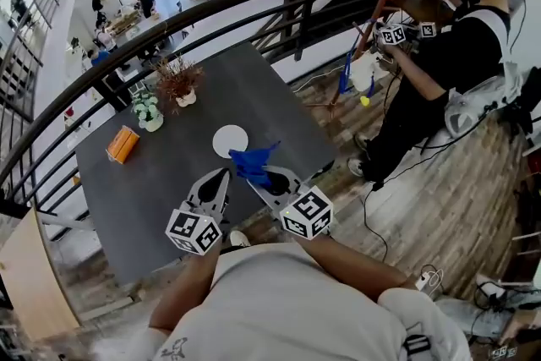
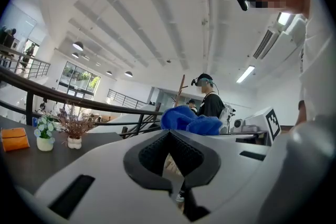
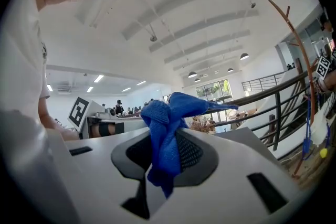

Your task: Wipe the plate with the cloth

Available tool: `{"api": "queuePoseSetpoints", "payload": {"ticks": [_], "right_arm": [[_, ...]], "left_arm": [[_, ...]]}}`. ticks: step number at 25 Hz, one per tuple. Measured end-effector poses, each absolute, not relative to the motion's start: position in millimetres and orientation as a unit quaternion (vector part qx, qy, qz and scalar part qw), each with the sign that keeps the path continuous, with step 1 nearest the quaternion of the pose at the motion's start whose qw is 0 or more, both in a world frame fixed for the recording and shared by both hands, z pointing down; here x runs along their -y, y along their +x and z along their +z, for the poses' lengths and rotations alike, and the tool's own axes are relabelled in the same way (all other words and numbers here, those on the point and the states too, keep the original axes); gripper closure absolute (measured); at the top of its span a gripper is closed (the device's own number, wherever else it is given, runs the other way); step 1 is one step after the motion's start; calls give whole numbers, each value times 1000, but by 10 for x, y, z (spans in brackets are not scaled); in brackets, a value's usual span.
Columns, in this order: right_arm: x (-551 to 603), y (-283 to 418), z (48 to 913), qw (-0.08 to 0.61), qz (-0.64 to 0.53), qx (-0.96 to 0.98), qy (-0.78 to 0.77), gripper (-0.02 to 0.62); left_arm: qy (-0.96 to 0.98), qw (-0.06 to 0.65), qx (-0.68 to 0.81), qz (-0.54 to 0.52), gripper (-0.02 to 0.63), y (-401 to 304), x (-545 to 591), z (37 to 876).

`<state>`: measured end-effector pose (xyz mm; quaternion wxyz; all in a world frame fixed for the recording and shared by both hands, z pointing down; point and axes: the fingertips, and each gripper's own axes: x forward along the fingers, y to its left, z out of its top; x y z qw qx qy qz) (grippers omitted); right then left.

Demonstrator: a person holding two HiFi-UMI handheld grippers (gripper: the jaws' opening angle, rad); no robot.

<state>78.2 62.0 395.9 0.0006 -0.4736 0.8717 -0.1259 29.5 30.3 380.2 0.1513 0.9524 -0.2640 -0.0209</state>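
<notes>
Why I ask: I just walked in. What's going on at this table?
A person holds a claw in each hand over a dark table. The right claw is shut on a bunched blue cloth, held up in the air. The left claw is shut with nothing in it. A white plate lies on the table just past them; the cloth isn't on it.

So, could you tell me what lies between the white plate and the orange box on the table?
In the head view, only bare table lies between the plate and the orange box; the white-flower pot sits just back from that stretch.
</notes>
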Motion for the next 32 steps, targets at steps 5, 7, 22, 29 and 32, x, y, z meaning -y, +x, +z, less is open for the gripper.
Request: {"api": "queuePoseSetpoints", "payload": {"ticks": [5, 7, 22, 29, 32], "right_arm": [[-1066, 948, 3975, -1, -125, -883, -452, 515], [-1249, 1013, 3995, -4, -126, -887, -444, 515], [-2055, 1110, 3984, -2, -122, -901, -416, 515], [-2212, 1101, 3977, -2, -121, -905, -408, 515], [-2230, 1103, 3966, -1, -124, -905, -408, 515]], "left_arm": [[945, 149, 290, -20, 598, 490, -714, 3923], [941, 152, 301, -17, 598, 538, -873, 3981], [928, 124, 350, -24, 598, 611, -1670, 3927], [926, 125, 355, -24, 598, 621, -1870, 3946], [925, 125, 358, -17, 598, 637, -1886, 3964]]}}
